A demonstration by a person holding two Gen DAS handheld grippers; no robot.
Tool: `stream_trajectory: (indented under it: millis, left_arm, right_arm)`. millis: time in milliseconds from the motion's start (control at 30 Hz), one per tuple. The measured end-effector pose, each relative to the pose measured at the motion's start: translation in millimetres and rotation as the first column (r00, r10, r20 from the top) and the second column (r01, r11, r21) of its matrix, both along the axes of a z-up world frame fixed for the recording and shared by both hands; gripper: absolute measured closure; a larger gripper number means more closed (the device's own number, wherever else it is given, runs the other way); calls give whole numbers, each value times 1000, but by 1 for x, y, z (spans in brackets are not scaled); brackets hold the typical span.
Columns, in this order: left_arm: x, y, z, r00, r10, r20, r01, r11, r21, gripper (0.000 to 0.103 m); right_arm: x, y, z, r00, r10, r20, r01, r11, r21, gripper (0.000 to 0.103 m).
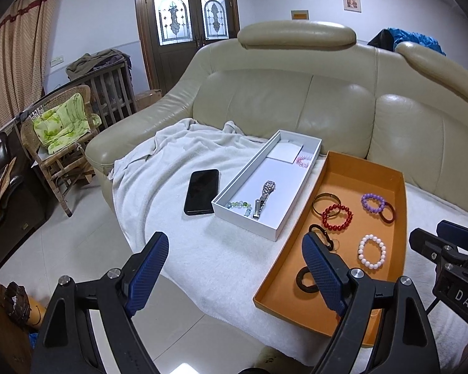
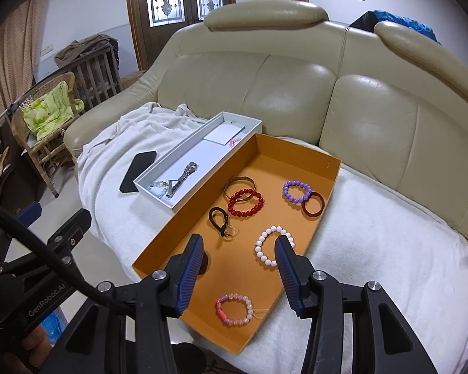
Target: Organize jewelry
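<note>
Cream leather sofa (image 2: 296,93) fills the room ahead of you, its seat covered by a white towel (image 2: 374,233) on which two open boxes lie side by side and touching. The orange tray (image 2: 296,162) holds most of the jewelry: a white bead bracelet (image 2: 273,245) at about 1 o'clock from your right gripper (image 2: 238,275), a pink bead bracelet (image 2: 234,309) just below the gap between its fingers, a red bead bracelet (image 2: 246,202) overlapping a gold bangle (image 2: 239,187) at 12, and a purple bead bracelet (image 2: 296,191) touching a dark red bangle (image 2: 312,204) toward 1. A brown cord loop with a ring (image 2: 220,220) lies near 11.

The white box (image 1: 234,187), at 10 o'clock from that gripper, already holds a silver watch (image 1: 264,198) and a pale green bead bracelet (image 1: 240,205). A black phone (image 1: 202,191) rests on the towel beside it.

Both grippers are spread wide and carry nothing; your left gripper (image 1: 234,275) hangs over the tray's near left corner.

Judging from this, the soft towel is the risk: press down on a tray wall and the light cardboard may tilt, sliding beads together. Closing on the red bracelet could catch the gold bangle beneath it and drag both. Round beads may also roll out of a shallow pinch.
</note>
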State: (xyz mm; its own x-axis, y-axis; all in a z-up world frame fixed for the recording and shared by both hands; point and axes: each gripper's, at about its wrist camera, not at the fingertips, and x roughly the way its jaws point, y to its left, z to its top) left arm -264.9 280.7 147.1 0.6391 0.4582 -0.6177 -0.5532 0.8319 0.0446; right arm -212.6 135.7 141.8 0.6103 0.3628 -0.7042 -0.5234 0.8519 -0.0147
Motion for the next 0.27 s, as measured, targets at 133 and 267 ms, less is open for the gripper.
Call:
stream_trajectory:
  millis: [133,267]
  left_arm:
    - [12,-4,-5,1000,-1,-7,1,1000,11,15]
    - [35,-38,1,997,-80,2,80,997,23,15]
  right_arm:
    - [16,-2,-8,1000,-8,-6,8,1000,16,51]
    - [32,-36,-4,998,-54,15,52,995,85,51]
